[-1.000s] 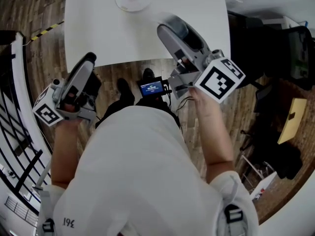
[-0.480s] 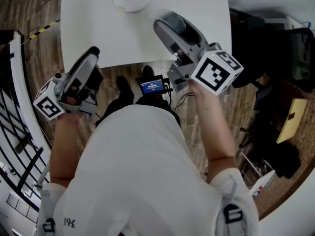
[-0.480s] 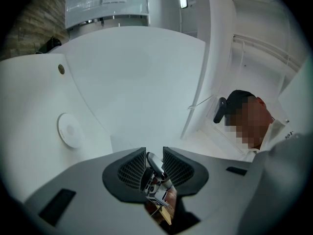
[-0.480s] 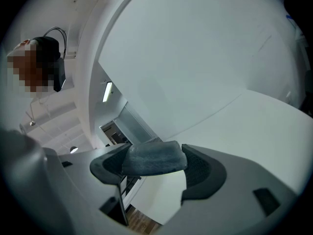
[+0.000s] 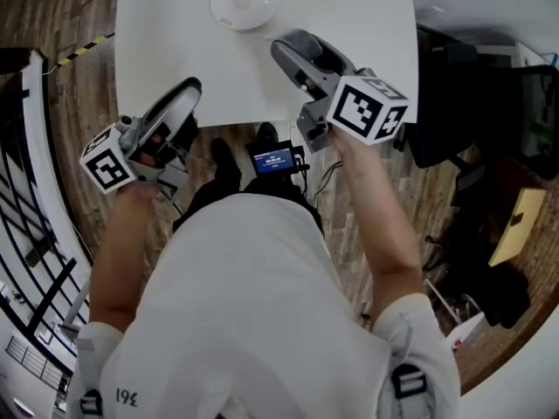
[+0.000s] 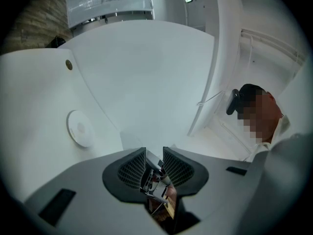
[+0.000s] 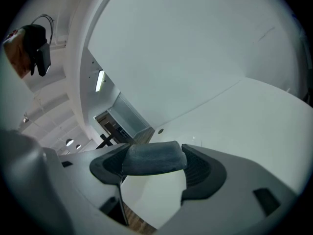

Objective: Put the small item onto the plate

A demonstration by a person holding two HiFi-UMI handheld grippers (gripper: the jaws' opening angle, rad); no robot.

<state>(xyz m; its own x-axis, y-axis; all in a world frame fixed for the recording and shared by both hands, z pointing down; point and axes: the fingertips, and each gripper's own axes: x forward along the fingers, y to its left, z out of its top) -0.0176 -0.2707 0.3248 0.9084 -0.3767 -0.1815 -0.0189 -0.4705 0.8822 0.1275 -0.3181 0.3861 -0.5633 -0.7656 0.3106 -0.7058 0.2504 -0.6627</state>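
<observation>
A small white plate (image 5: 243,3) sits near the far edge of the white table (image 5: 175,33); in the left gripper view the plate (image 6: 80,128) lies left of the jaws. My right gripper (image 5: 297,46) hovers over the table's near edge, just right of and short of the plate. It is shut on a small dark grey soft item (image 7: 154,159), which spans the gap between the jaws of this right gripper (image 7: 154,167). My left gripper (image 5: 186,88) hangs over the table's near edge, further left. The left gripper (image 6: 154,163) shows only a narrow slit between its jaws, with nothing held.
A small device with a blue screen (image 5: 271,157) sits at my chest, above the wooden floor. Dark chairs and bags (image 5: 472,85) crowd the right side, and a railing (image 5: 35,190) runs along the left. A person (image 6: 264,126) shows at the right of the left gripper view.
Both grippers have moved forward toward the table. The left one rose to the table's edge; the right one, still holding the grey item, turned and sits closer to the plate.
</observation>
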